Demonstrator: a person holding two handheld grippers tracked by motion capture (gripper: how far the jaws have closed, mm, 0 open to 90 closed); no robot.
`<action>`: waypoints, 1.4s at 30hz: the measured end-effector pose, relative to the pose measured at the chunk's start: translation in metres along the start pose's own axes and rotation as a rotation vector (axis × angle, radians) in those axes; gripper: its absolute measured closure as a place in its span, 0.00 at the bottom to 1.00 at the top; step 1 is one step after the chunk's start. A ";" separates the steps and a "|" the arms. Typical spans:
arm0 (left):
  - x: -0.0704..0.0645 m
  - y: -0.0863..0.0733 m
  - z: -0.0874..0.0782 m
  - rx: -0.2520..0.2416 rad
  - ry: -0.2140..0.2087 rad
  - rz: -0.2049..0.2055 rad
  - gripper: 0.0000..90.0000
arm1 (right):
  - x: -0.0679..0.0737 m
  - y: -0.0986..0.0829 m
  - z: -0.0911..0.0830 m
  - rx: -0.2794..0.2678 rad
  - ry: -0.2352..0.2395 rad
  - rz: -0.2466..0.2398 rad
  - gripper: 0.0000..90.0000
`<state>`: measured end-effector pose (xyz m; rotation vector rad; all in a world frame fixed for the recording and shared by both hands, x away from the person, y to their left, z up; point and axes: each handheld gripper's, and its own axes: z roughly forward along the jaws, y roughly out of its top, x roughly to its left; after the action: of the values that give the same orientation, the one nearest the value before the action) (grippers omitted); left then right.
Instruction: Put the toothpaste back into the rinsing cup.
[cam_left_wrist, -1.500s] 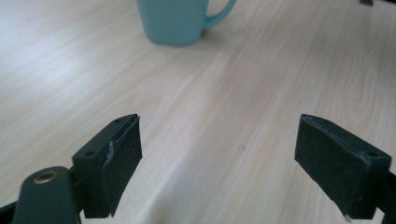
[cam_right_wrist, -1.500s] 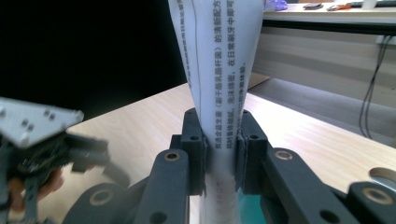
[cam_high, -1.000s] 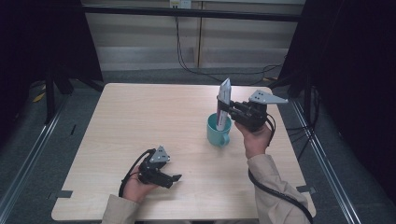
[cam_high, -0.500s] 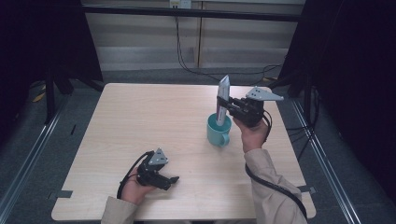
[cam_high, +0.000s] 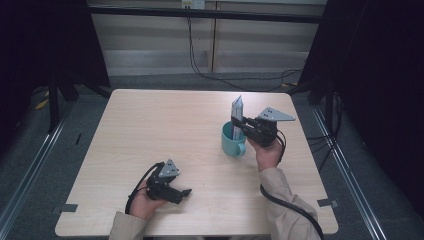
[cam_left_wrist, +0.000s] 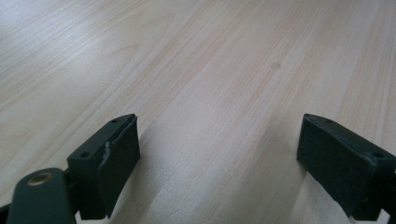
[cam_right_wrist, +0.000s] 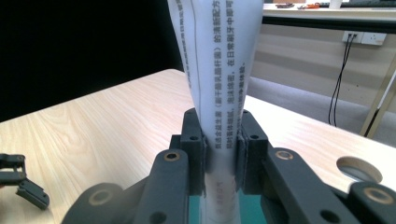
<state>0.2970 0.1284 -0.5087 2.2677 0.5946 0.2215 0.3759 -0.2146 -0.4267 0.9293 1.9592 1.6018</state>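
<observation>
A teal mug (cam_high: 233, 141) stands on the right half of the wooden table (cam_high: 165, 125). A white tube (cam_high: 236, 111) with printed text stands upright with its lower end inside the mug. My right gripper (cam_high: 241, 125) is shut on the tube just above the mug's rim. In the right gripper view the jaws squeeze the tube (cam_right_wrist: 219, 70) flat, and the teal mug (cam_right_wrist: 247, 215) shows beneath them. My left gripper (cam_high: 184, 194) rests near the table's front edge, open and holding nothing. Its fingers (cam_left_wrist: 112, 158) stand wide apart over bare wood.
A round hole (cam_right_wrist: 359, 169) is cut in the tabletop beyond the mug in the right gripper view. Black frame posts and curtains flank the table. Cables (cam_high: 200, 70) hang against the back wall. The left gripper (cam_right_wrist: 18, 184) lies far off from the mug.
My right gripper has come down with the tube, so the tube's lower end sits deeper in the mug. The left gripper has stayed where it was.
</observation>
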 end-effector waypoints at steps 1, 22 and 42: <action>0.000 0.000 0.000 0.000 0.000 0.000 0.14 | 0.000 -0.002 0.000 0.001 0.000 0.000 0.85; 0.001 -0.001 -0.001 0.000 0.002 -0.001 0.16 | -0.008 -0.028 -0.004 0.053 -0.019 -0.005 0.84; 0.001 -0.001 -0.001 -0.009 0.003 -0.011 0.17 | -0.014 -0.030 -0.020 0.057 -0.059 0.029 0.74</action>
<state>0.2969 0.1306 -0.5088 2.2551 0.6069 0.2219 0.3641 -0.2415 -0.4525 1.0200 1.9686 1.5239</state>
